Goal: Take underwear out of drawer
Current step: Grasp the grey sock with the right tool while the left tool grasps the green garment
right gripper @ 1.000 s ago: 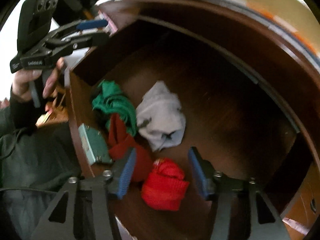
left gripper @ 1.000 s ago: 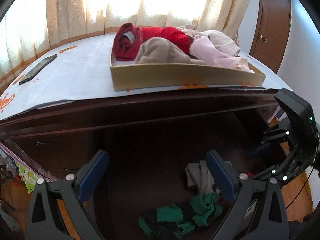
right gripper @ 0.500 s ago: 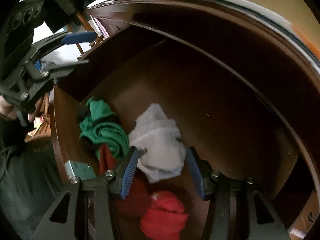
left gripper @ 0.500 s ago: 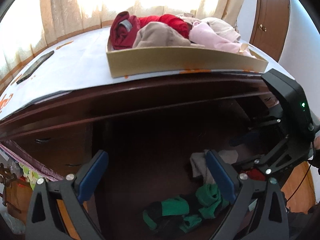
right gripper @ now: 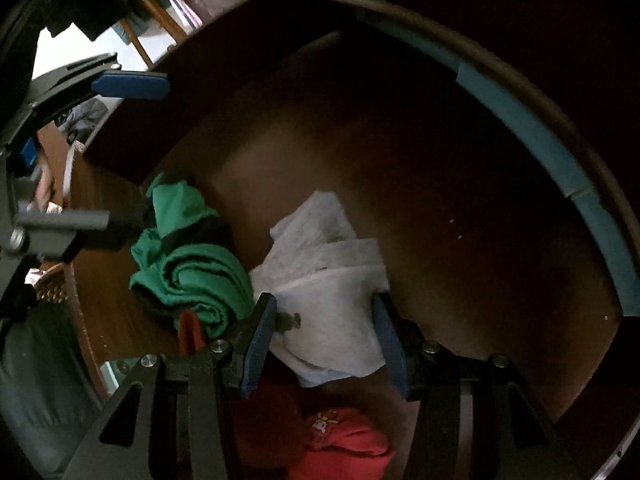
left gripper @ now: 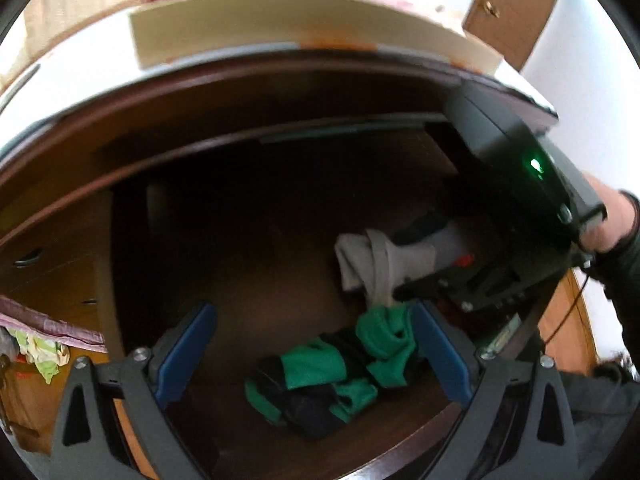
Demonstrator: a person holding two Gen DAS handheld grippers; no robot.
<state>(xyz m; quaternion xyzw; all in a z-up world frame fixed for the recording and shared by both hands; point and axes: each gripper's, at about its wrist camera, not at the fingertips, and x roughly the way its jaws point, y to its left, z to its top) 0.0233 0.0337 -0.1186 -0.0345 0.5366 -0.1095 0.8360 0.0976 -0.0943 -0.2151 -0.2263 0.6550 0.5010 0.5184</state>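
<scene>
The open wooden drawer [right gripper: 460,184] holds crumpled underwear. A grey-white piece [right gripper: 328,280] lies in the middle, with my right gripper [right gripper: 324,340] down in the drawer and its open blue fingers on either side of it. A green and black piece [right gripper: 192,264] lies to its left, a red piece [right gripper: 344,448] below. In the left wrist view my left gripper [left gripper: 312,356] is open and empty above the drawer's front, over the green and black piece [left gripper: 340,368]. The grey-white piece [left gripper: 380,264] lies beyond, against the right gripper's body [left gripper: 520,184].
On the dresser top stands a cardboard tray [left gripper: 280,28] piled with clothes. A brown door [left gripper: 516,4] is at the back right. A basket with cloths [left gripper: 36,344] sits low on the left. The person's hand [left gripper: 608,220] holds the right gripper.
Both grippers have dropped and moved in toward the drawer. The right gripper has gone from above the red piece to straddling the grey-white piece, jaws narrower than before.
</scene>
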